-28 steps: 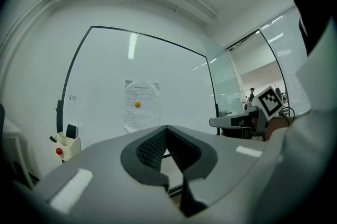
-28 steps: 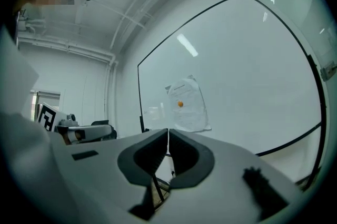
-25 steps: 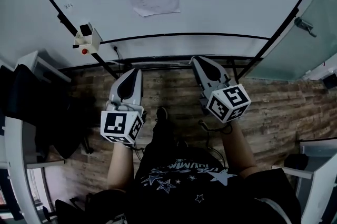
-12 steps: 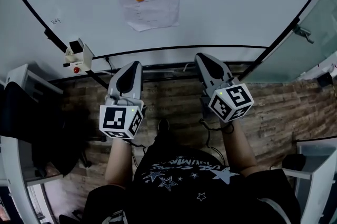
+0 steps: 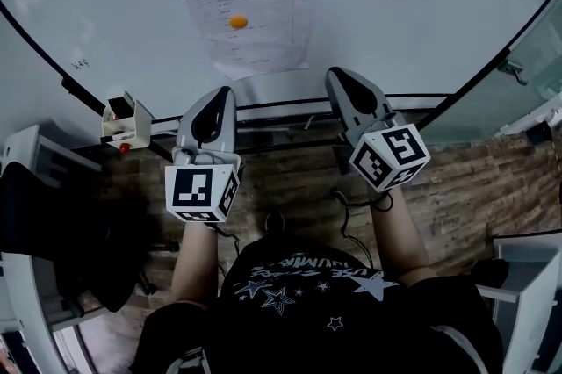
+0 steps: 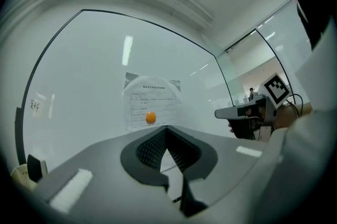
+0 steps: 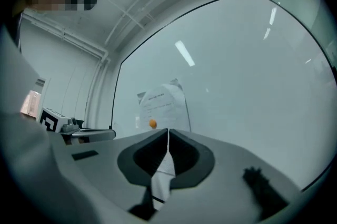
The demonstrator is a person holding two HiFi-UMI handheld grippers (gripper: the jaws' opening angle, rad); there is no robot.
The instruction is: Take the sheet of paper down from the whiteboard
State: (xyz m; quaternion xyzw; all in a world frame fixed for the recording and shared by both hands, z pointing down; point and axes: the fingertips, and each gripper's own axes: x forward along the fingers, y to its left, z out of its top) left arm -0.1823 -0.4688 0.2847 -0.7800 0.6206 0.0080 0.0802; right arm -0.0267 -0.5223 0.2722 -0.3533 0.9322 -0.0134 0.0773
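Head view has the sheet of paper (image 5: 248,17), an orange disc (image 5: 237,22) on it, hanging on the whiteboard (image 5: 421,3) at twelve o'clock, lower and larger than a second ago; the left gripper (image 5: 219,93) now lies at seven o'clock of the sheet, the right gripper (image 5: 339,76) at four o'clock; both tips reach the board's lower edge, where earlier they lay over the wooden floor (image 5: 290,179); both pairs of jaws are clenched on nothing, clear of the paper.
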